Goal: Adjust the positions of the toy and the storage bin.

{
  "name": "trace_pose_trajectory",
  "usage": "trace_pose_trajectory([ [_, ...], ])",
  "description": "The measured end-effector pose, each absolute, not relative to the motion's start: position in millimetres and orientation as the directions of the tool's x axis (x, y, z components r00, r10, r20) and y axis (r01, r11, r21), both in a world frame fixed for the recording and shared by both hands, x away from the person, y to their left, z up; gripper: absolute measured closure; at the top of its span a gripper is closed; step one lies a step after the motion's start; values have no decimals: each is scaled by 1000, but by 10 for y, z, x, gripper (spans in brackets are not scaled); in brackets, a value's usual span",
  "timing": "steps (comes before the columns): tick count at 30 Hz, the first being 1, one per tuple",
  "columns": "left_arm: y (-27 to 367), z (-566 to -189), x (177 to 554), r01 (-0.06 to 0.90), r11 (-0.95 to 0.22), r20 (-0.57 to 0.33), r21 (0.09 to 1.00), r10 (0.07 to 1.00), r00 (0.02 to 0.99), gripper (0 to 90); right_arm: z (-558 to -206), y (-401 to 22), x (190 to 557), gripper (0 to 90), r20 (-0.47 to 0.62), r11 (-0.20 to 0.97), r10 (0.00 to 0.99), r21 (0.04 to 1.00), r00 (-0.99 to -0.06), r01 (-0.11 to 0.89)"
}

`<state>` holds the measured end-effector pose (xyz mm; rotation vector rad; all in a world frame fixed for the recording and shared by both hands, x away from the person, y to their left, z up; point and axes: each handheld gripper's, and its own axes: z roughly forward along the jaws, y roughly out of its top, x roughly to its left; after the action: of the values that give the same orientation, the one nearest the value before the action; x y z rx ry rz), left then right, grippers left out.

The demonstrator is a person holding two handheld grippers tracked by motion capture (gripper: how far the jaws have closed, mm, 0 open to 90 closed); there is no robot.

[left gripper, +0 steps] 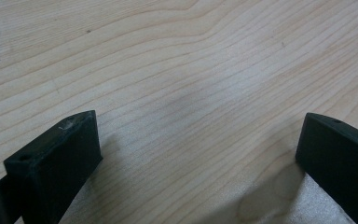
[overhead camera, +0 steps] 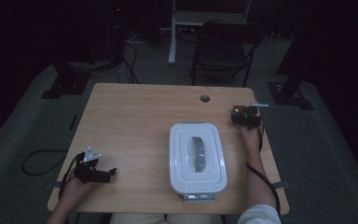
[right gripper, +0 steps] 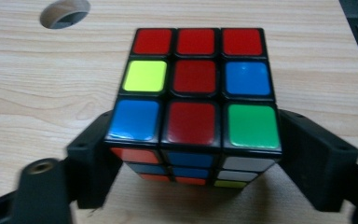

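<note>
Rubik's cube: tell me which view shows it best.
The right gripper view: the Rubik's cube sits close between the jaws, its coloured stickers legible. The high view shows it small and dim at the table's right edge; the left gripper view faces bare wood.

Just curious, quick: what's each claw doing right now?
Left gripper: open, holding nothing, over the table.
Right gripper: shut on the cube.
</note>
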<state>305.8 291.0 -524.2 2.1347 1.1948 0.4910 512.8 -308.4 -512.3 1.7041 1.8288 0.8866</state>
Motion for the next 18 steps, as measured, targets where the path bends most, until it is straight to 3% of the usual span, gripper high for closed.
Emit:
trace_pose_trajectory([
  [5, 2912, -5243, 3056, 617, -385, 13, 686, 855, 519, 6, -5149, -3071, 5116, 323, 49, 37, 993, 741, -109, 670],
  [18, 2912, -5243, 3056, 617, -387, 14, 686, 854, 520, 6, -5155, -3049, 5074, 338, 34, 59, 992, 727, -121, 684],
])
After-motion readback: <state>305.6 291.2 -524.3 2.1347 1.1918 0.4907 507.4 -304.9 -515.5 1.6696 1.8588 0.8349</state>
